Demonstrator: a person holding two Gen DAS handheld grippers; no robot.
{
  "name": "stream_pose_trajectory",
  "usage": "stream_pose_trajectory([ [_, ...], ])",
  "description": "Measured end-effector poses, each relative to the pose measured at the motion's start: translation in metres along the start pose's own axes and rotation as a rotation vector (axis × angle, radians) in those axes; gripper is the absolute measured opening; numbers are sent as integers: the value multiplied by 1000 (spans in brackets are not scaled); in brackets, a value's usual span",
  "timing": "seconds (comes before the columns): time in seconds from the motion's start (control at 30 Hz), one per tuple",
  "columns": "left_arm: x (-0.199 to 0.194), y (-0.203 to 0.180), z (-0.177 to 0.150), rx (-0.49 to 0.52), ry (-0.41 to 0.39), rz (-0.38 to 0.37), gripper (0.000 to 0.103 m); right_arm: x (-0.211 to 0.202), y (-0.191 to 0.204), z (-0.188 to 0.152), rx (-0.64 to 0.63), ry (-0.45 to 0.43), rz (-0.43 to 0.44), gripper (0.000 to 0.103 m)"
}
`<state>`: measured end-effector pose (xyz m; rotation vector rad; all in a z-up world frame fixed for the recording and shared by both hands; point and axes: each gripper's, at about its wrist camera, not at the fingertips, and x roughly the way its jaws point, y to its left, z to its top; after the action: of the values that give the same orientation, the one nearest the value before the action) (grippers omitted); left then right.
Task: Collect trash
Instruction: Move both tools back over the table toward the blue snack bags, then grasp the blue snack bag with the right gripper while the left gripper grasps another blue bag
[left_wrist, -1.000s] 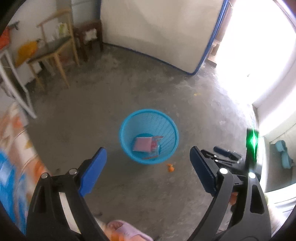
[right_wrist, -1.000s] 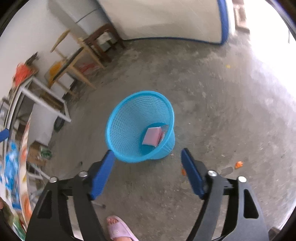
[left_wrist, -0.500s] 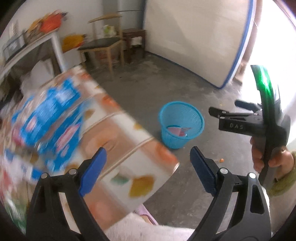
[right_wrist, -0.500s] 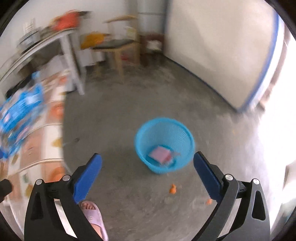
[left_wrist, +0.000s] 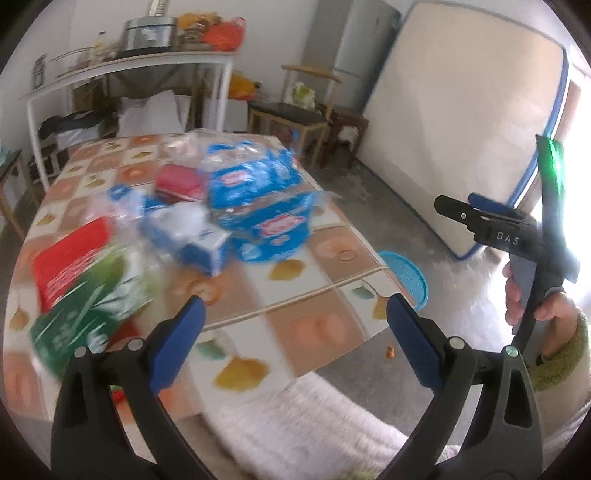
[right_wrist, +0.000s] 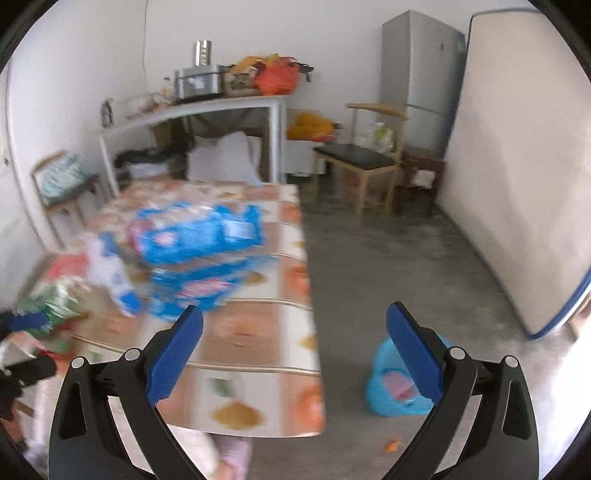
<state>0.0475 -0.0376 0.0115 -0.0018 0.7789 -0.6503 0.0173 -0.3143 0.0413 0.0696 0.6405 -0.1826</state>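
Observation:
A table with a patterned cloth (left_wrist: 332, 258) carries blurred trash: crumpled blue plastic wrappers (left_wrist: 258, 192), a blue and white box (left_wrist: 199, 247), a red packet (left_wrist: 70, 258) and a green packet (left_wrist: 85, 317). My left gripper (left_wrist: 295, 301) hangs over the table's near edge. Its jaws are opening and nothing is between them. My right gripper (right_wrist: 295, 308) stands open and empty above the table's corner and the floor. The blue basket (right_wrist: 384, 387) sits on the floor beside the table with a pink packet (right_wrist: 399, 386) inside; the left wrist view shows only its rim (left_wrist: 413, 277).
An orange scrap (right_wrist: 390, 445) lies on the concrete floor near the basket. A wooden chair (right_wrist: 362, 158), a white shelf table (right_wrist: 192, 110), a fridge (right_wrist: 421, 66) and a leaning mattress (right_wrist: 517, 184) line the far side. A hand (left_wrist: 532, 306) holds the right gripper.
Both views have swung from the floor and the basket up to the table with its trash. The basket has slid to the lower right. Both grippers stay empty.

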Motion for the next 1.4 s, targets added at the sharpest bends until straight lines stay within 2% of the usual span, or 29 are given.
stream_pose_trajectory([
  [0.2, -39, 40, -12, -28, -90, 4, 95, -2, 30, 1, 93, 67, 114, 96],
  [0.4, -60, 73, -1, -59, -138, 7, 95, 13, 43, 8, 162, 123, 213, 97],
  [0.5, -64, 92, 17, -86, -142, -21, 95, 28, 41, 17, 217, 151, 262, 96],
  [0.6, -59, 103, 43, -58, -125, -17, 95, 49, 35, 23, 298, 177, 318, 96],
  [0.7, -51, 110, 73, -20, -112, -18, 95, 73, 26, 23, 357, 220, 325, 96],
  [0.8, -37, 114, 96, -1, -86, -22, 95, 106, 18, 18, 417, 289, 350, 89],
  [0.93, -16, 114, 113, -7, -47, -15, 94, 152, 15, 11, 482, 374, 385, 80],
  [1.03, 3, 111, 119, -10, -13, -17, 94, 178, 19, 12, 477, 403, 369, 70],
  [1.1, 15, 103, 123, 13, 17, 1, 81, 192, 22, 12, 462, 414, 344, 66],
  [1.2, 32, 91, 132, 59, 54, 41, 72, 209, 29, 12, 434, 430, 336, 60],
  [1.3, 51, 77, 148, 117, 95, 40, 70, 224, 38, 9, 388, 455, 311, 52],
  [1.37, 66, 70, 160, 162, 134, 39, 70, 230, 40, 5, 384, 473, 321, 39],
  [1.4, 77, 66, 167, 185, 167, 40, 70, 231, 39, 3, 384, 476, 321, 37],
])
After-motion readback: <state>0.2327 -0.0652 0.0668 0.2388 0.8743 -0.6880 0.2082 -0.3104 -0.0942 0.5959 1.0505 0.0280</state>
